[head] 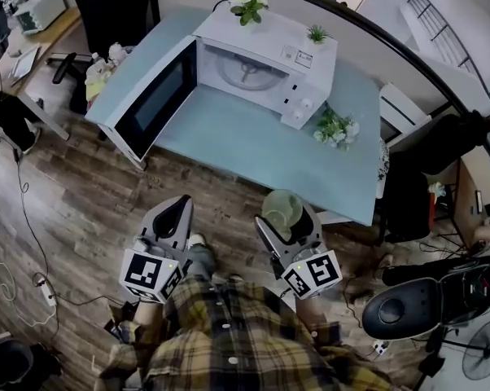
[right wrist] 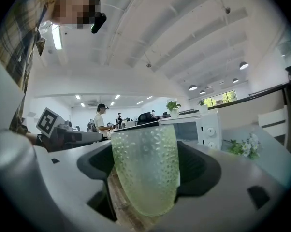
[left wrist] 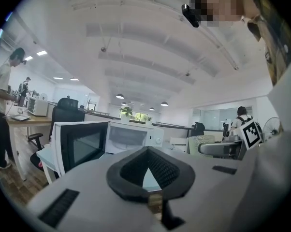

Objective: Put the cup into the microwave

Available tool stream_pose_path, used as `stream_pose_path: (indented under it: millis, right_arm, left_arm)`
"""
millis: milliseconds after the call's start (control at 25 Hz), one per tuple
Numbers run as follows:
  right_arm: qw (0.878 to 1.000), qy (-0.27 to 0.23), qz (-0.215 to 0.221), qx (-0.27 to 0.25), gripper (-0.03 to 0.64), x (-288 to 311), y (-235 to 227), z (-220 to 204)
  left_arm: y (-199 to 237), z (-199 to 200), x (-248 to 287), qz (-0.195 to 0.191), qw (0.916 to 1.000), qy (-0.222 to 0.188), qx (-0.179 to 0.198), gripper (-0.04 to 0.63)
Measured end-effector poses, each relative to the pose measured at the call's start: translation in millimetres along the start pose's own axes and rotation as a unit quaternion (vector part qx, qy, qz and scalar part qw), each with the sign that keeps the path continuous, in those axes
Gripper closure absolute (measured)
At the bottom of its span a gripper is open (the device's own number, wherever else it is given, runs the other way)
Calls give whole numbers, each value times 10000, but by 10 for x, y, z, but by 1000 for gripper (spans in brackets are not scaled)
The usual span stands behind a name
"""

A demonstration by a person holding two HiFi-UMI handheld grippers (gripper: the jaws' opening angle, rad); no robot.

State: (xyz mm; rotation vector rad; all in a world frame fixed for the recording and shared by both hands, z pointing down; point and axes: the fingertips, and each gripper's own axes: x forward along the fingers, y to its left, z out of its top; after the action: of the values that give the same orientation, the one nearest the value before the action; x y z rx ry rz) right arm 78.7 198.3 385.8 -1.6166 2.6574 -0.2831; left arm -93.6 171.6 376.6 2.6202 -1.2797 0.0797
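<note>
Right gripper – clenched on the cup, jaws pressed against its two sides; held out in front of the person's plaid shirt, short of the microwave and over the wooden floor.

Cup – pale green, translucent, dimpled wall; upright between the right jaws, its rim well above the dark pads in the right gripper view. It is outside the microwave, near the table edge that faces away from the oven.

Left gripper – jaws brought together at the tips, nothing between them; the left gripper view shows only a small triangular gap inside the pads. It is level with the right gripper, on the microwave's door side.

Marker cubes – one on each gripper, black-and-white squares facing up.

Table – light blue top, carrying the microwave.

Microwave – white, door swung wide open toward the person, dark window panel; cavity exposed with the glass turntable inside. Two knobs on the panel at the side opposite the door.

Flower sprig – on the table just beside the microwave's knob side.

Potted plants – one larger and one small, both on the microwave's top.
</note>
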Motion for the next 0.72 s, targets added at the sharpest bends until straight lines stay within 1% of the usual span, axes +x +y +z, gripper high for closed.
stream_pose_path:
  millis: [200, 440, 600, 720]
  right_arm:
    - [9999, 84, 35, 68, 239, 447, 96, -57]
    - [9999, 50, -38, 95, 239, 894, 214, -68]
    - [9997, -30, -202, 116, 239, 1070, 296, -76]
    - [9995, 55, -263, 149, 239, 1080, 353, -129]
  left_arm:
    - [390, -21, 79, -48, 9999, 115, -50, 604]
    - [815, 6, 110, -119, 9998, 129, -72, 604]
    - [980, -2, 161, -291, 9994, 174, -40, 604]
    - [1020, -19, 188, -401, 9990, 209, -54, 604]
